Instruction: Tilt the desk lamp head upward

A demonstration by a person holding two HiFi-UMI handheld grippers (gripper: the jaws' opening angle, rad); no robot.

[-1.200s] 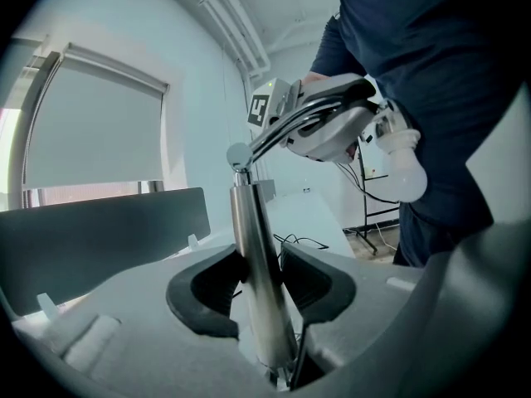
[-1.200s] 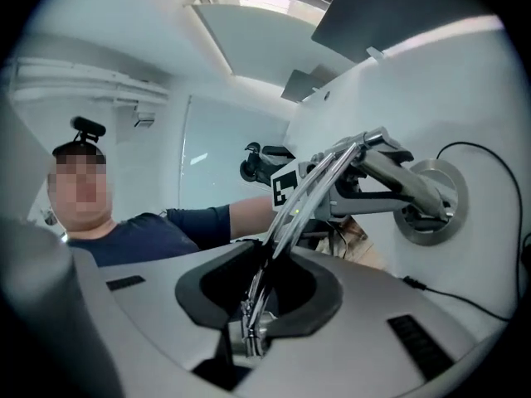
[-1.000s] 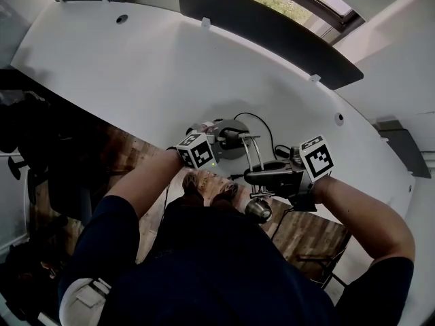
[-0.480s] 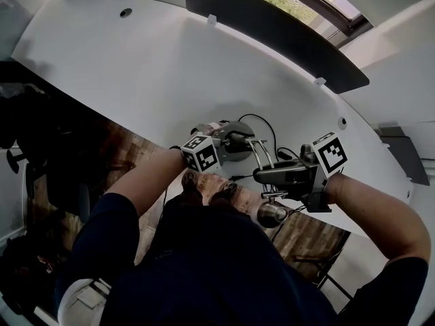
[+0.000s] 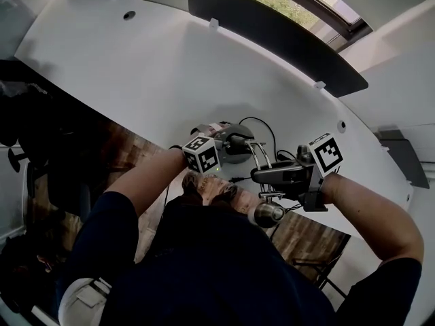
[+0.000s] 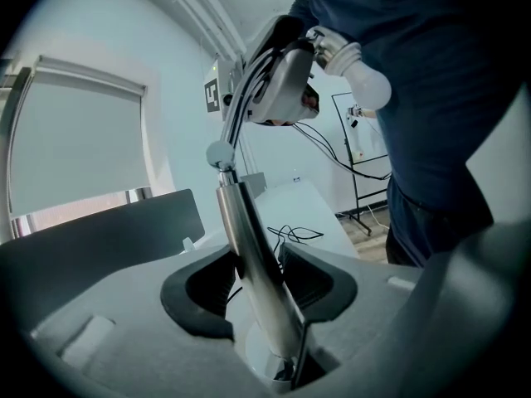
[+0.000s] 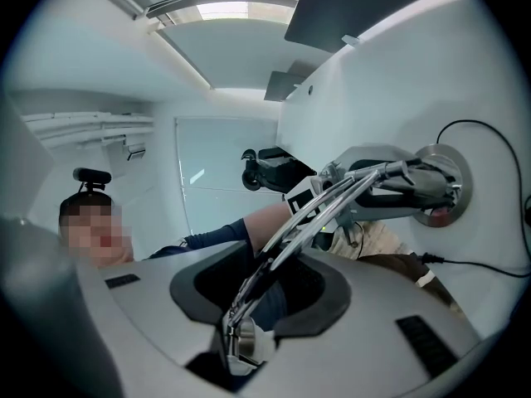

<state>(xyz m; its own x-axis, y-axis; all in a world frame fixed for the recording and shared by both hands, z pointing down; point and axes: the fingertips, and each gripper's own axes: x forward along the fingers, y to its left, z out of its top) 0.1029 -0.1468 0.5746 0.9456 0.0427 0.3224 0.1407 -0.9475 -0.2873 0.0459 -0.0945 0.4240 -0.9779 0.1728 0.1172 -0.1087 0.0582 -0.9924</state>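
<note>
- Desk lamp (image 5: 258, 158): round base (image 5: 239, 151) on white bench (image 5: 136, 66), close to its near edge, right of centre. Lamp head (image 5: 267, 214) hangs out past that edge, over the floor.
- L claw (image 6: 253, 276): clamped on chrome post (image 6: 249, 239) just above base; prob. the anchor hand.
- R claw (image 7: 261, 293): jaws opening; twin-rod arm (image 7: 332, 197) runs between them, pads not pressing it.
- Step, est.: upward tilt not confirmed; head looks low.
- Handling: hold post firm so base won't skid. R claw should grip nearer head, pivot at head joint, lift slowly. Thin rods may slip. Mind black cord (image 5: 262, 122) by base.
</note>
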